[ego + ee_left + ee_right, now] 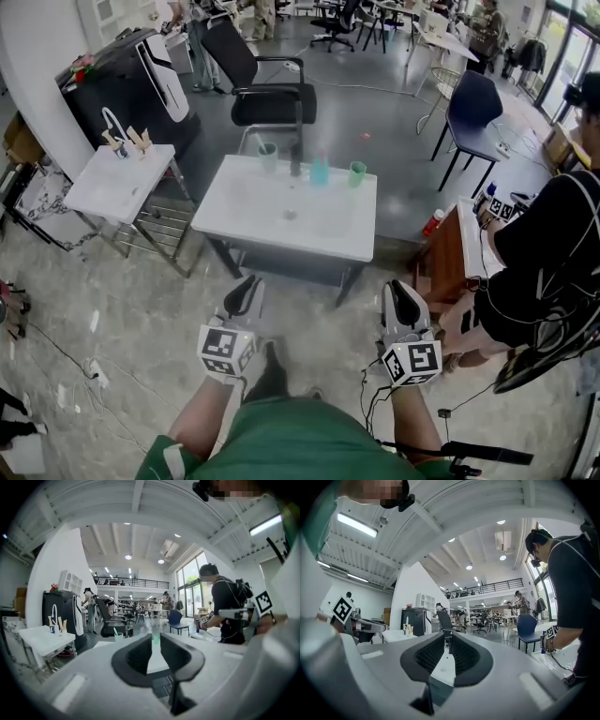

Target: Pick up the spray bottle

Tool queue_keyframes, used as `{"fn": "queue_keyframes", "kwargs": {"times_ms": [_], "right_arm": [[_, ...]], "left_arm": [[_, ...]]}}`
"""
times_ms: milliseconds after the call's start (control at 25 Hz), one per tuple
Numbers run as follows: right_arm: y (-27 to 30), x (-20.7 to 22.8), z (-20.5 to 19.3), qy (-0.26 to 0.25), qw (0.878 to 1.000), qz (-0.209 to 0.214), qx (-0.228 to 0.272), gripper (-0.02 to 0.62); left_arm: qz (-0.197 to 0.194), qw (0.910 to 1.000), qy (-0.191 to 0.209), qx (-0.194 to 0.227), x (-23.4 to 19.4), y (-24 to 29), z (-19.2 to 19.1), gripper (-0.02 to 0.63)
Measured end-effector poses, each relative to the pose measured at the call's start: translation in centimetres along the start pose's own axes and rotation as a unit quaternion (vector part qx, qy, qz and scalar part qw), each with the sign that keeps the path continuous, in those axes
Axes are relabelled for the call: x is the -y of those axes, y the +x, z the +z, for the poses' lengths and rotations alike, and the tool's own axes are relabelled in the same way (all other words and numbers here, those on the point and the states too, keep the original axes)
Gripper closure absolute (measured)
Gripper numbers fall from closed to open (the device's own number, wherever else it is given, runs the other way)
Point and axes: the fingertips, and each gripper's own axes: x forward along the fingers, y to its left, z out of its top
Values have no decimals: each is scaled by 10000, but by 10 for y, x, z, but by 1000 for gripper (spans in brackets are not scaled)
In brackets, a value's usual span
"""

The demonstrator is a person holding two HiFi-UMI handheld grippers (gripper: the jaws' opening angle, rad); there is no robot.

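A pale blue spray bottle (320,170) stands near the far edge of the white table (281,220). In the left gripper view the bottle (155,638) shows small in the slit between the jaws. A green cup (268,155) stands to its left, another green cup (357,172) to its right, and a dark slim thing (295,161) is beside it. My left gripper (248,281) (155,641) and right gripper (398,286) (449,639) hang level in front of the table's near edge, well short of the bottle. Both have their jaws nearly together with nothing between them.
A small white side table (122,183) stands left of the main one. Behind it is a black office chair (267,94), with a blue chair (473,112) at the back right. A person (534,262) crouches at the right by a wooden unit (450,253). Cables (94,375) lie on the floor.
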Motion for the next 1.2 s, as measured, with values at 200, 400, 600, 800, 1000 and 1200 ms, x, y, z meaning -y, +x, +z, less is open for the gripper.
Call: {"fn": "queue_keyframes", "kwargs": {"times_ms": [200, 400, 600, 800, 1000, 1200], "right_arm": [[33, 14, 3, -41, 9998, -219, 14, 551], [80, 25, 14, -180, 9981, -571, -106, 551], [137, 19, 17, -233, 9964, -789, -215, 551], [188, 4, 9, -279, 9948, -899, -389, 551], [224, 1, -1, -291, 9935, -985, -490, 551], [250, 20, -15, -202, 9918, -1110, -604, 551]], "left_arm": [[-137, 9999, 26, 30, -29, 42, -3, 551], [-498, 9987, -77, 20, -65, 97, 5, 551], [-765, 9970, -98, 71, -111, 141, 15, 550], [-963, 9951, -201, 38, -159, 173, 8, 551], [-1051, 9940, -310, -65, -191, 201, -8, 551], [-1103, 9931, -375, -161, -202, 238, -19, 551]]}}
